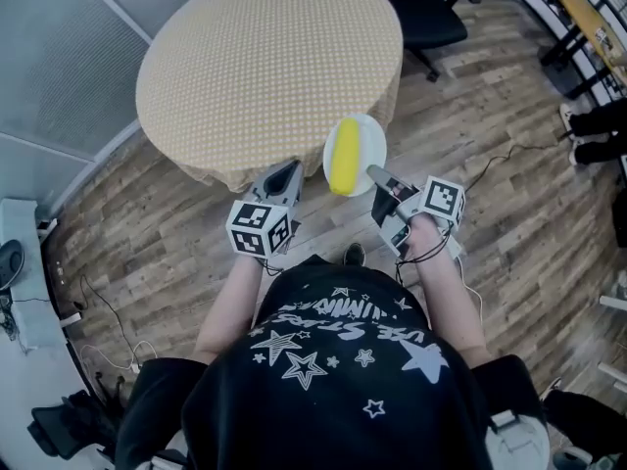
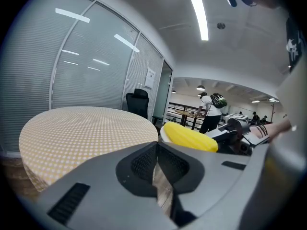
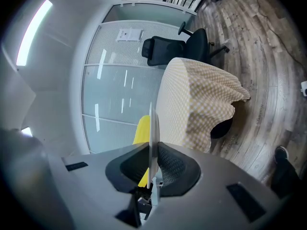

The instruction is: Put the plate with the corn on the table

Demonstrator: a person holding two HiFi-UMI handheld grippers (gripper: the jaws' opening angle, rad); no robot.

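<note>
A white plate (image 1: 369,137) carries a yellow corn cob (image 1: 344,155) and hangs in the air just off the near edge of the round table with a yellow checked cloth (image 1: 265,67). My right gripper (image 1: 376,175) is shut on the plate's near rim. In the right gripper view the plate (image 3: 153,123) stands edge-on between the pads, with the corn (image 3: 142,128) on its left and the table (image 3: 192,104) beyond. My left gripper (image 1: 286,174) is beside the plate, shut and empty. In its own view the left gripper (image 2: 156,147) faces the corn (image 2: 189,137) and the table (image 2: 81,128).
A black office chair (image 1: 431,13) stands behind the table on the wooden floor. Someone's shoes (image 1: 588,120) and a desk are at the far right. Cables lie on the floor at the left. A person (image 2: 211,111) stands far off in the room.
</note>
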